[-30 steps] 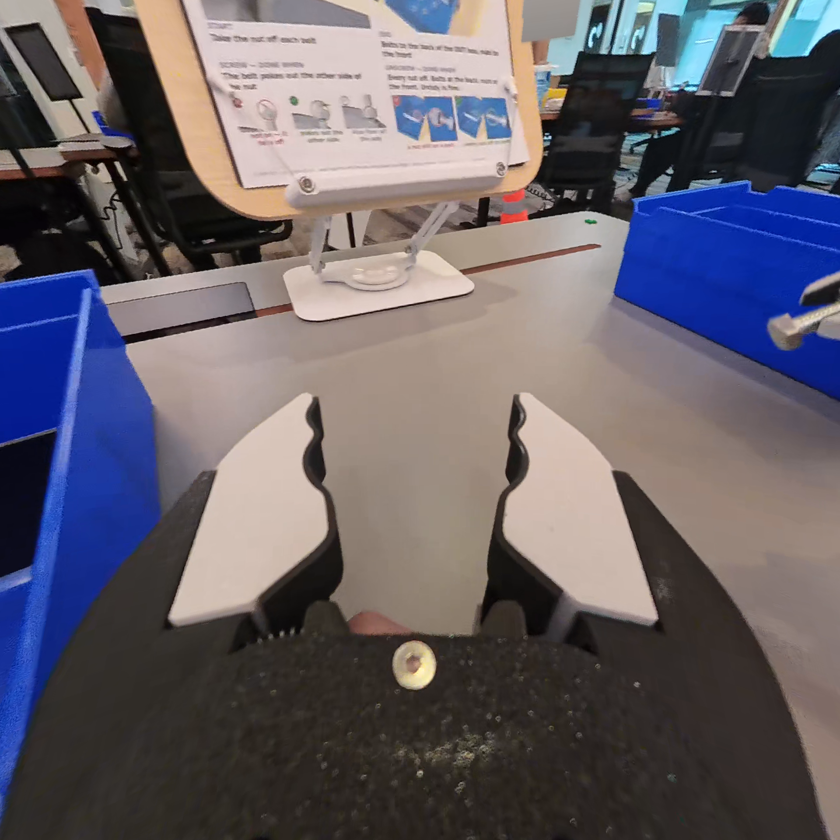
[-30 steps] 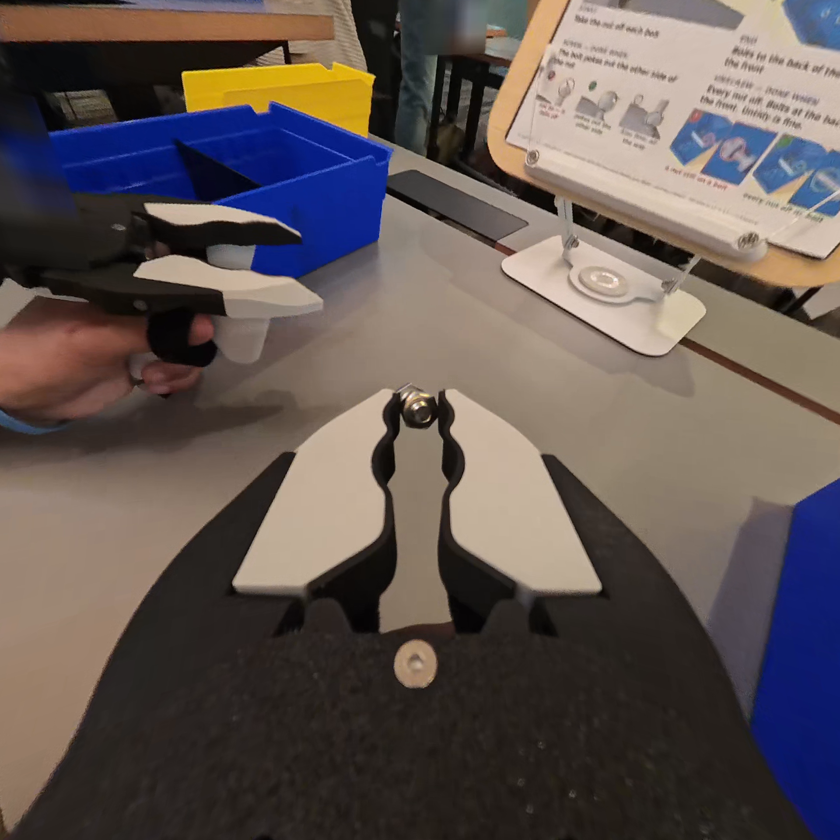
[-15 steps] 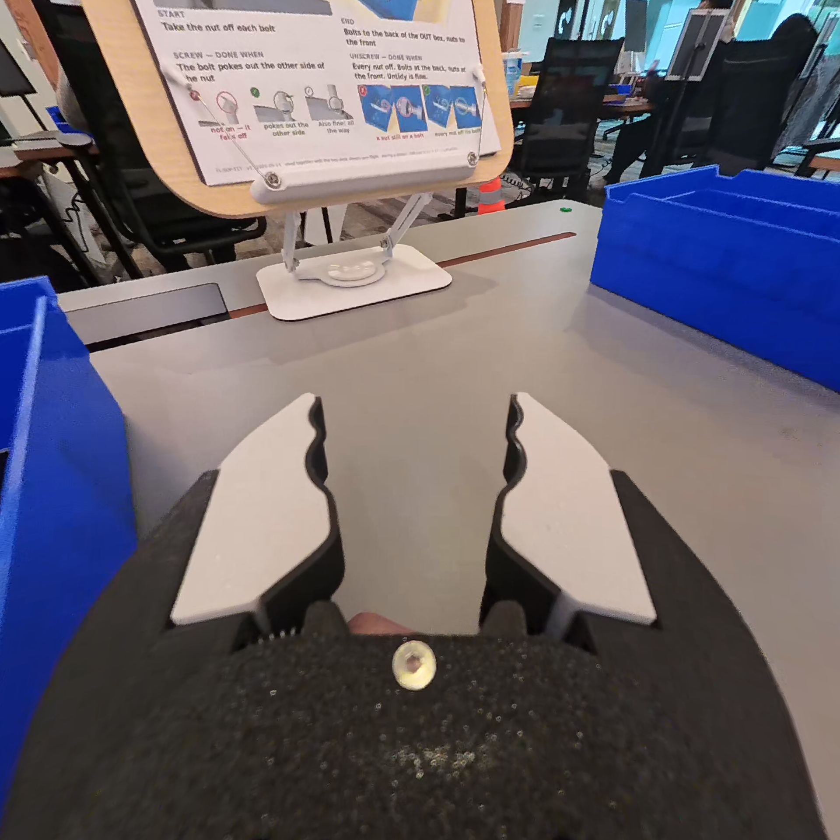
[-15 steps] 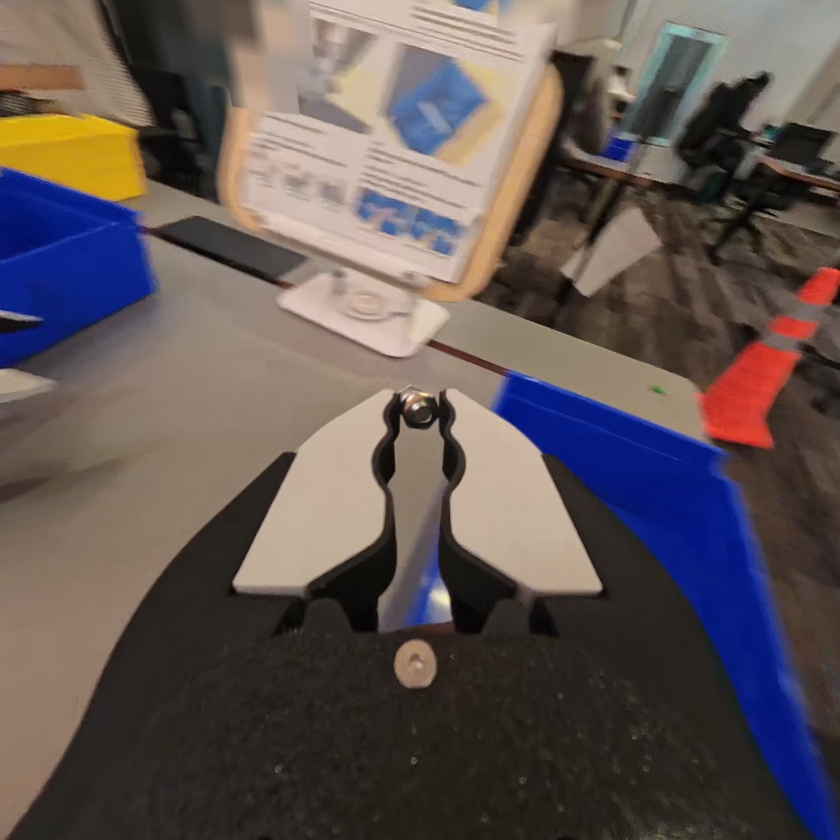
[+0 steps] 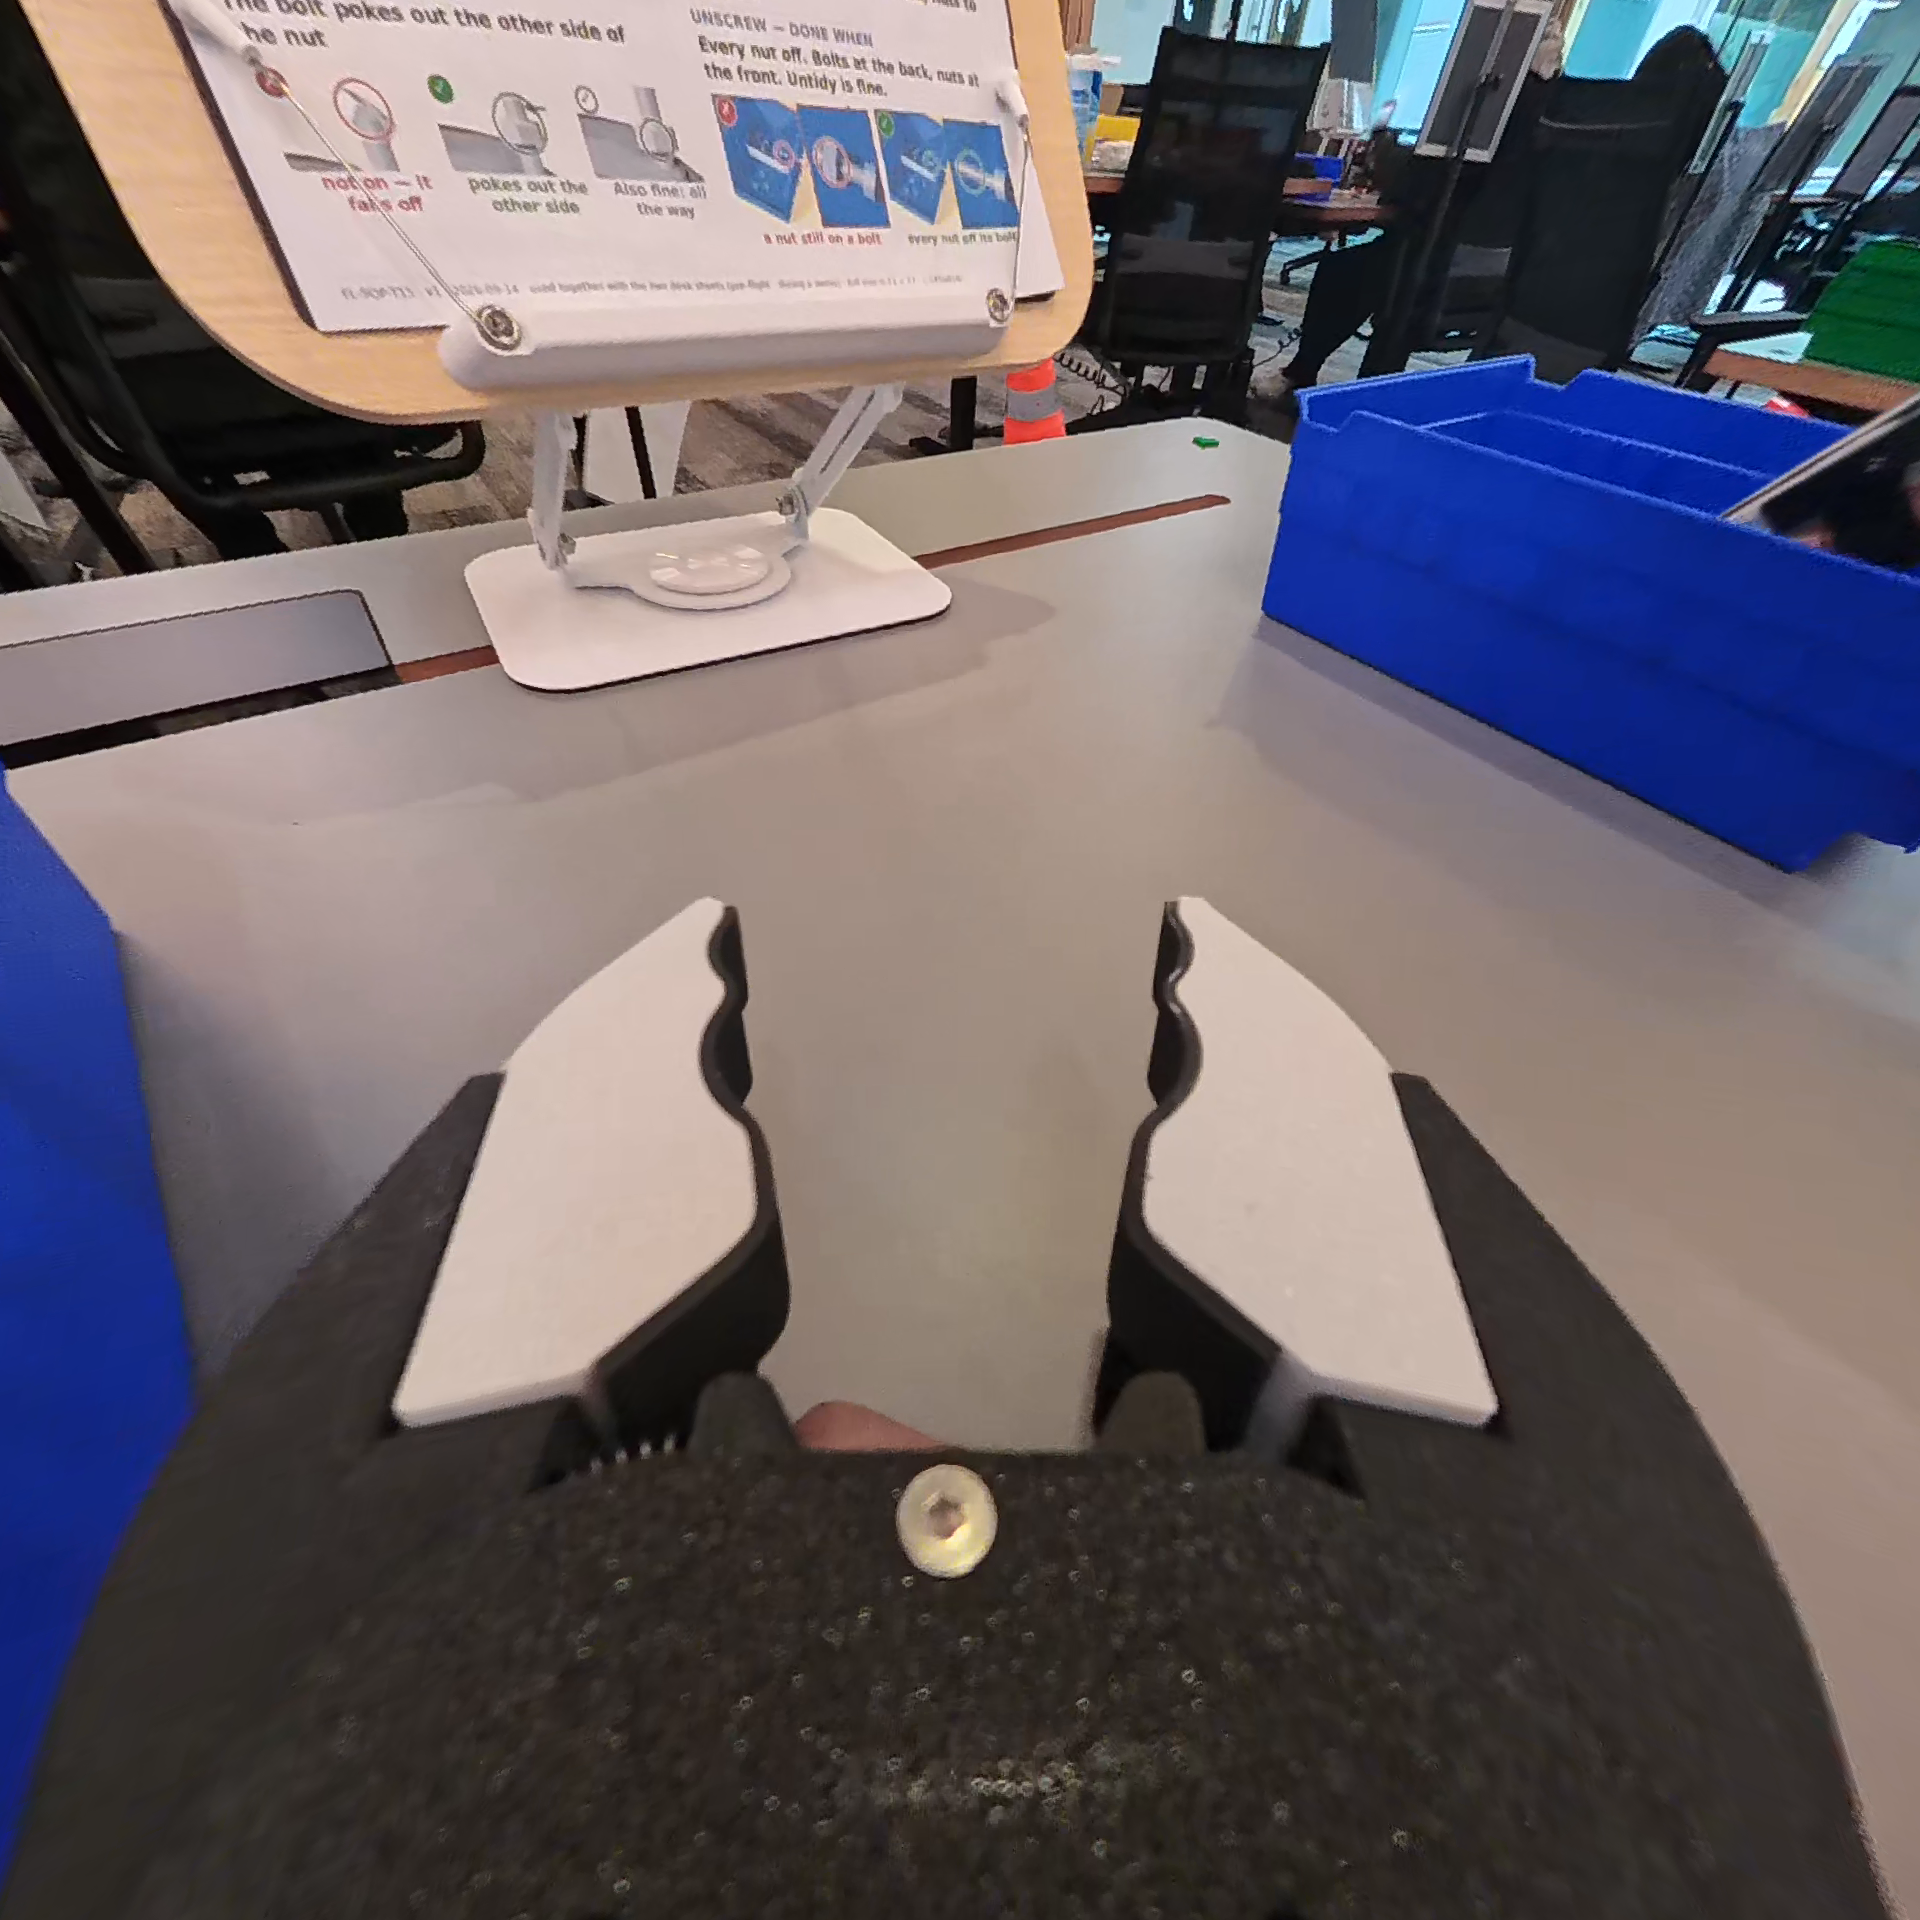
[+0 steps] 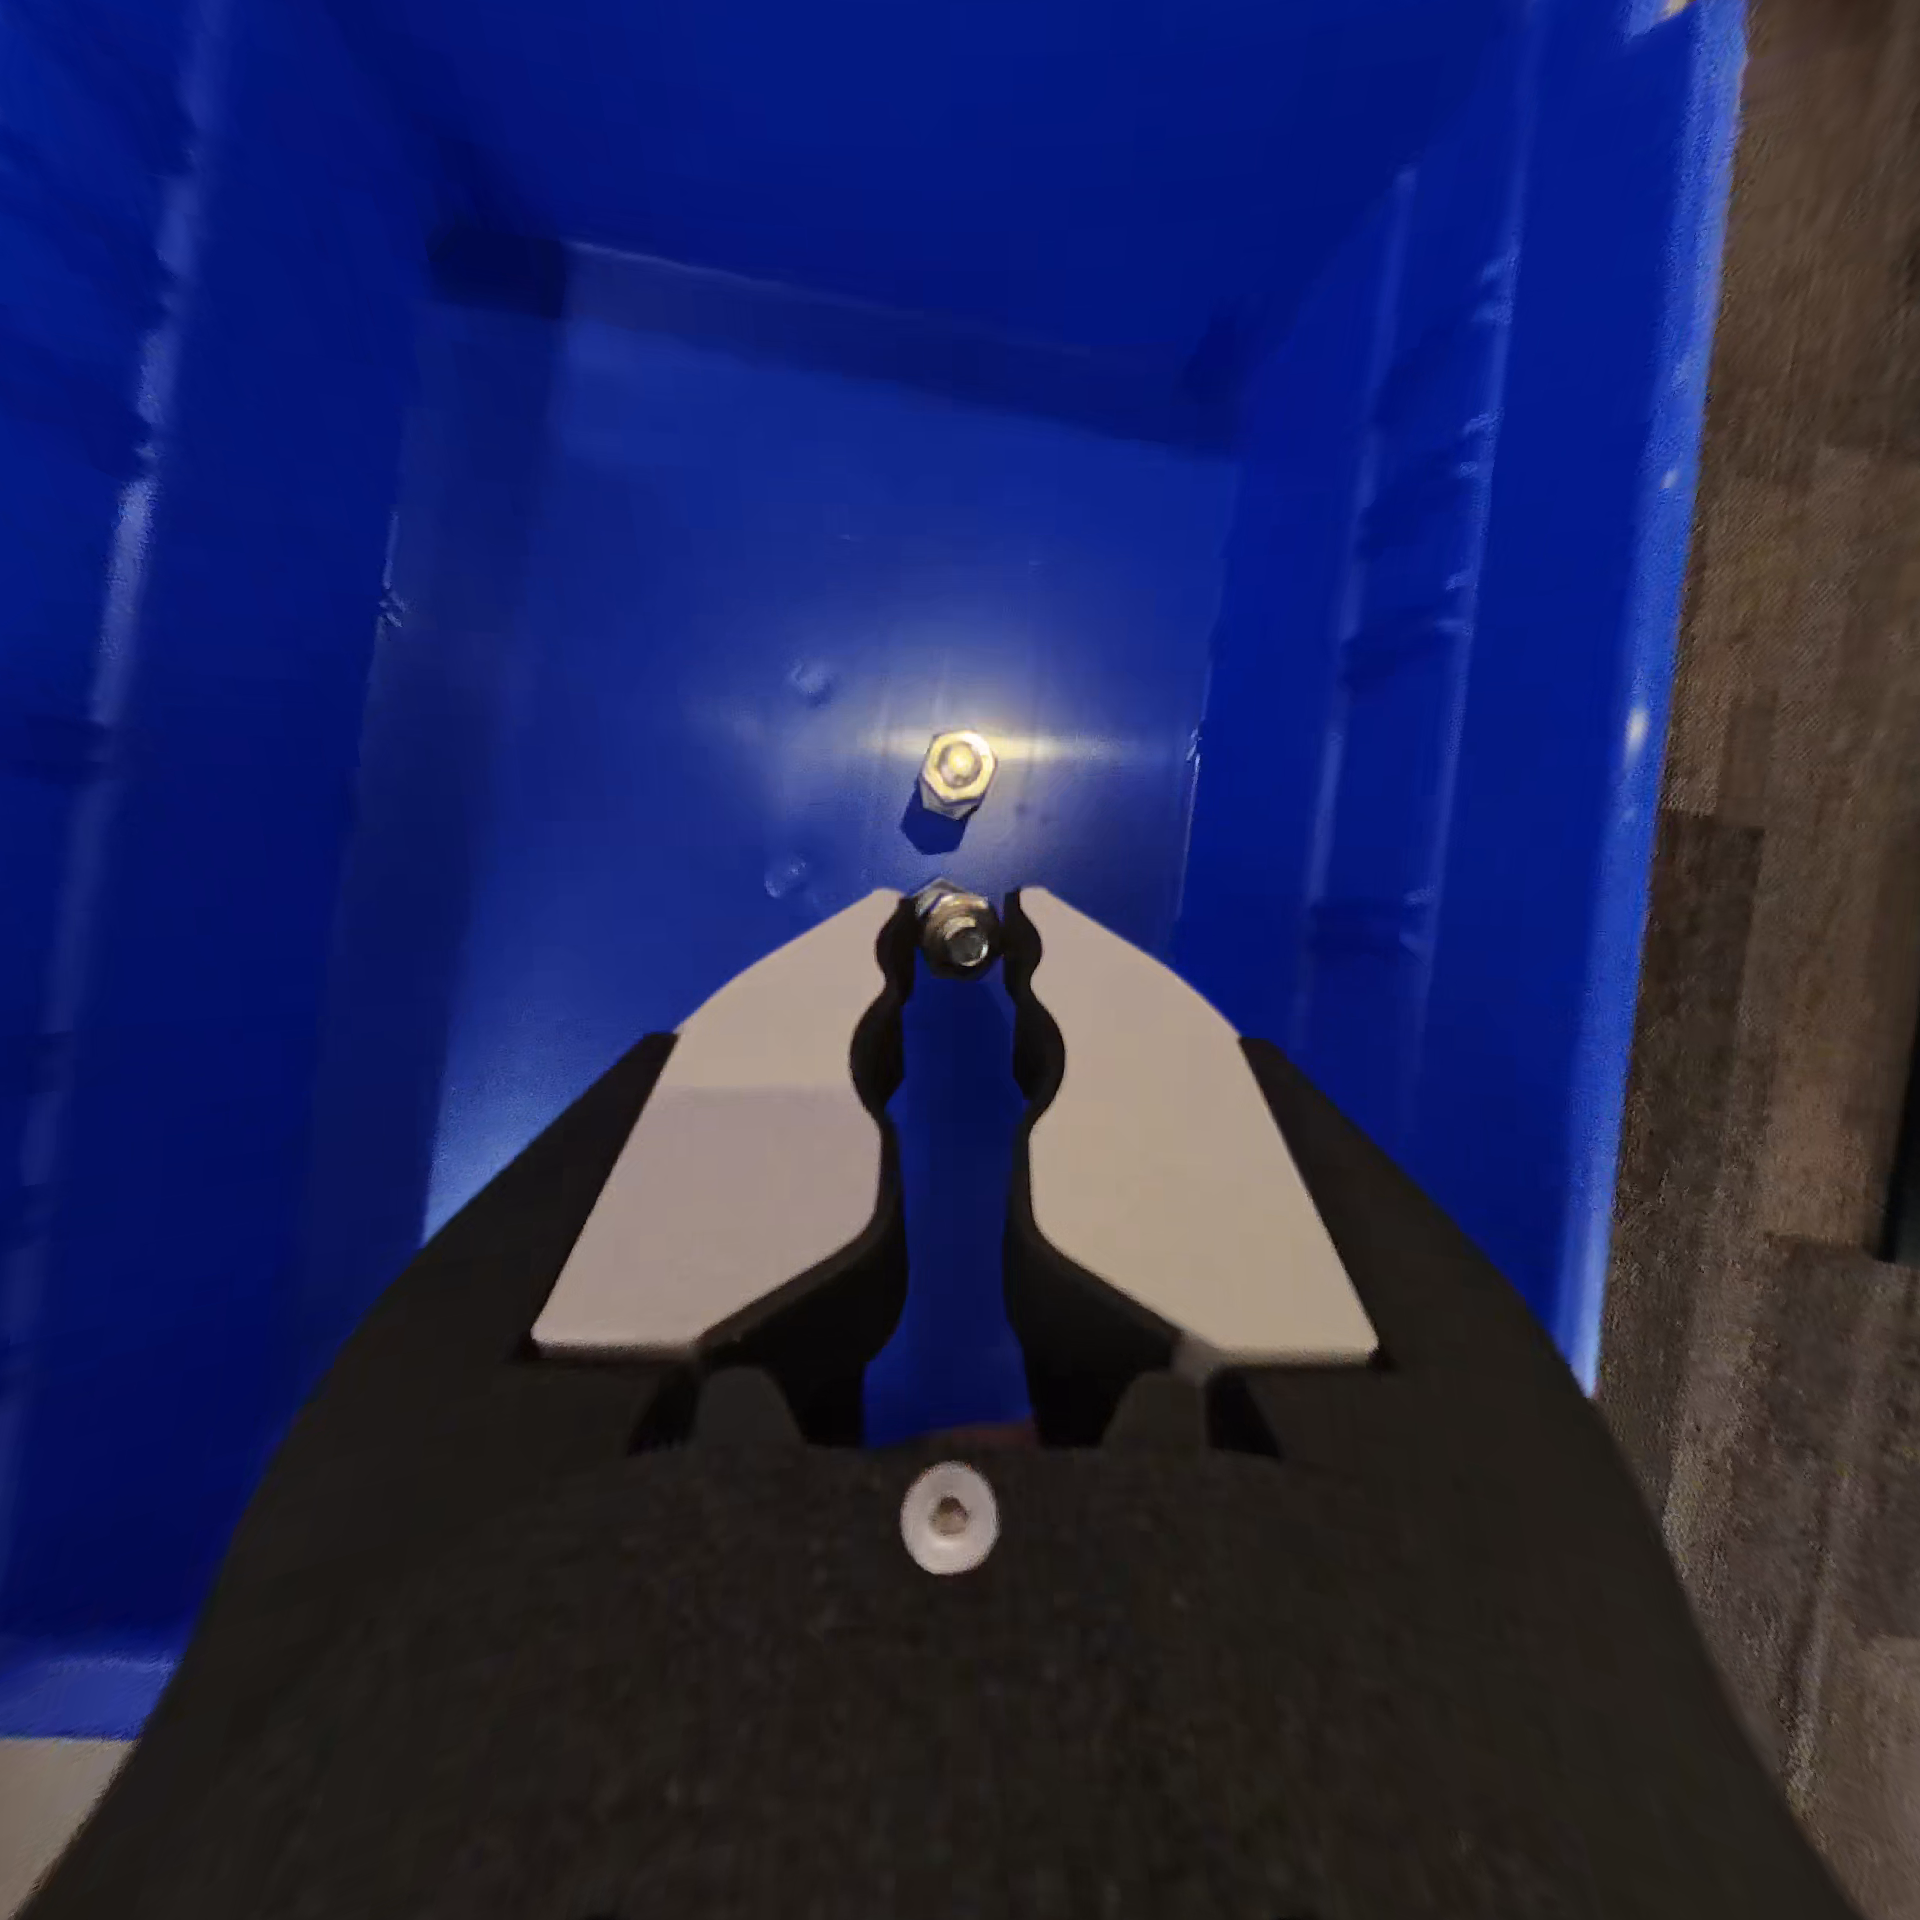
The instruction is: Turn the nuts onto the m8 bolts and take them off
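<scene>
One bolt [image 6: 954, 771] shows only in right view.

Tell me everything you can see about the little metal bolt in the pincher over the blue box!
The bolt is small, shiny and silver, and looks like steel. A nut sits on it, with the bolt's end poking toward the camera. The right gripper pinches it at the very fingertips, inside the blue bin. Whether it touches the floor is unclear. Another bolt lies just beyond, apart from it.

The right hand-held gripper [image 6: 958, 904] has swung its bolt [image 6: 956, 935] from the table into the blue bin [image 6: 727, 520].
</scene>
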Demonstrator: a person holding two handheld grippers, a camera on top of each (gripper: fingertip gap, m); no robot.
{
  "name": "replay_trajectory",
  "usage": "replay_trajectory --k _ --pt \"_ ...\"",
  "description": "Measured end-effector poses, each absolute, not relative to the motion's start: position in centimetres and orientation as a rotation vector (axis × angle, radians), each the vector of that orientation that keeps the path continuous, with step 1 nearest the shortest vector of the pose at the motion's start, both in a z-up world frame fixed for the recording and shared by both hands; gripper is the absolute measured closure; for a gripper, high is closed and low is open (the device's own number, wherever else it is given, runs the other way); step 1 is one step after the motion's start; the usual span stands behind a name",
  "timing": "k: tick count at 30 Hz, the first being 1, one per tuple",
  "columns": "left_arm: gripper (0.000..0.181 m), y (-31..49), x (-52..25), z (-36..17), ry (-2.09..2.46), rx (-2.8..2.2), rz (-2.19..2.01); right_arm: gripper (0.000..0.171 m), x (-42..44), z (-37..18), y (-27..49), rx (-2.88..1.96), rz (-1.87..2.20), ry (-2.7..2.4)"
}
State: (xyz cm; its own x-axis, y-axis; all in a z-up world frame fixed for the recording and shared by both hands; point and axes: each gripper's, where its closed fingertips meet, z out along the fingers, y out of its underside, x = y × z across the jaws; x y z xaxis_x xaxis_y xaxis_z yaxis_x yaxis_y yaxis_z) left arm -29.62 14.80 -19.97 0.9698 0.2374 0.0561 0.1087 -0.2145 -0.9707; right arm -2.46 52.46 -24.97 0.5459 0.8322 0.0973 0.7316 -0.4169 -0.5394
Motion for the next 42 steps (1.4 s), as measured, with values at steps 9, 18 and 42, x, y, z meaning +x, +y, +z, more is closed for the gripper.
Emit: replay_trajectory --k 9,18,42 --pt "0.106 15.3 -28.9 -20.3 -0.183 -1.814 0.146 0.154 -2.6 -27.3 52.9 -2.374 0.23 -1.258" --pt "0.105 14.8 -30.1 -20.2 -0.213 -1.811 0.191 0.123 -3.1 -11.7 47.3 -1.797 0.473 -1.006" --pt "0.097 3.4 -25.2 -18.7 -0.595 -1.654 0.032 0.1 -12.4 -19.2 20.5 -1.554 0.987 -1.24"
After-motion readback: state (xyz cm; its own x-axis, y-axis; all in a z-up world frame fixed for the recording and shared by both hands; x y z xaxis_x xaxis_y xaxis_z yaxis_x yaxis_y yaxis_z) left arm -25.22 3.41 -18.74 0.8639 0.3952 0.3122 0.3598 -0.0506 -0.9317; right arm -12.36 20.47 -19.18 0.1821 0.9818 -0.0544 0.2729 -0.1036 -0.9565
